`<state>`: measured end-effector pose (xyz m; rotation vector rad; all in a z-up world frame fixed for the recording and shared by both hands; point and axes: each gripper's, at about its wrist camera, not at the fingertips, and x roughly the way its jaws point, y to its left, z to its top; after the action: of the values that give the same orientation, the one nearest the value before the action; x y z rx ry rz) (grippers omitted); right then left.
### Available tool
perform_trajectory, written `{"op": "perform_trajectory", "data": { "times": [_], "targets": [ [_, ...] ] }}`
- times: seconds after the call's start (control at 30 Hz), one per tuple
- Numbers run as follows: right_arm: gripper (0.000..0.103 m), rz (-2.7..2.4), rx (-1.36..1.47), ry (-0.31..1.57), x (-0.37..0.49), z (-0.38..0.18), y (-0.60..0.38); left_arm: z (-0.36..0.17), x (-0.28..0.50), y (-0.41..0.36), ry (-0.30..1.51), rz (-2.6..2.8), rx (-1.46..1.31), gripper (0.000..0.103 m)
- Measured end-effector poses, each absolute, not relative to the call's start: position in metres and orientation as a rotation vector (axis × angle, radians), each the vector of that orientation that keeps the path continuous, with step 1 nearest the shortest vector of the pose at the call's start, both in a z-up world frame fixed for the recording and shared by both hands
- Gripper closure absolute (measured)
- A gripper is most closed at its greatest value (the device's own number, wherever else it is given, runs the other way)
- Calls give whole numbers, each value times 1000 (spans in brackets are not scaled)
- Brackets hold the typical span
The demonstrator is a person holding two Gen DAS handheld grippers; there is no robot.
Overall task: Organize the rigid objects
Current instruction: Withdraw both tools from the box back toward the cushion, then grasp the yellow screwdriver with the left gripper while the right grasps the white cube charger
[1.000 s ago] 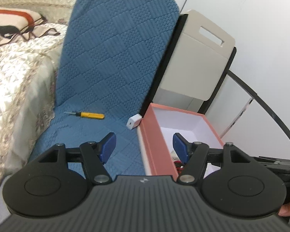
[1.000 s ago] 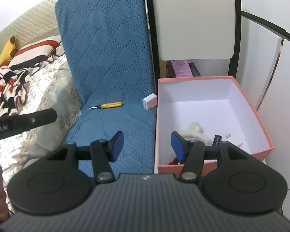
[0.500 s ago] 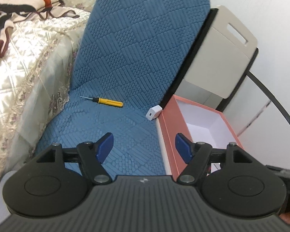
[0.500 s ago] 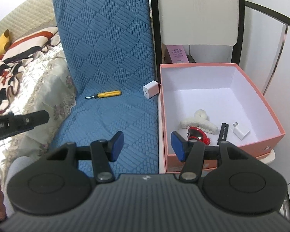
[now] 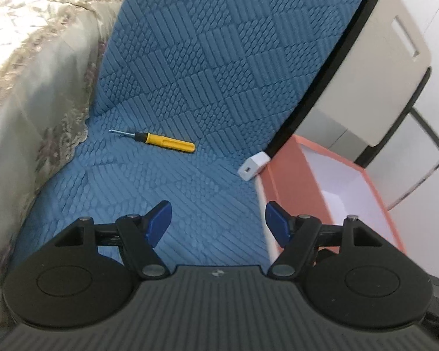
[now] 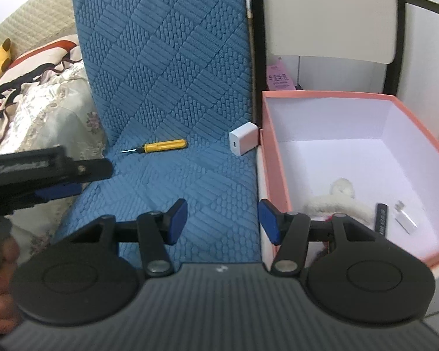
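A yellow screwdriver lies on the blue quilted seat; it also shows in the right wrist view. A white charger cube sits against the pink box; the cube and the box show in the right wrist view too. The box holds a white fluffy clip, a black stick and a small white plug. My left gripper is open and empty above the seat. My right gripper is open and empty near the box's left wall.
A bed with a patterned cover borders the seat on the left. A white and black cabinet stands behind the box. The left gripper's body reaches in at the left of the right wrist view.
Both grippers have moved forward and lower toward the seat. The left view has swung left, so the screwdriver and charger look nearer. Both stay open.
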<state>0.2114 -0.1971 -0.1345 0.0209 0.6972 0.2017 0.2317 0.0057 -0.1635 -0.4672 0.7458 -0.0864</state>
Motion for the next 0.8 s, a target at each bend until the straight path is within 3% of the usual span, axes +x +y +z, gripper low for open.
{"op": "perform_trajectory", "data": {
  "times": [0.37, 0.8],
  "targets": [
    [47, 131, 140, 667, 297, -169, -165, -204, 333, 16, 822, -74, -178, 28],
    [47, -14, 239, 764, 396, -207, -150, -252, 431, 30, 879, -137, 31, 28]
  ]
}}
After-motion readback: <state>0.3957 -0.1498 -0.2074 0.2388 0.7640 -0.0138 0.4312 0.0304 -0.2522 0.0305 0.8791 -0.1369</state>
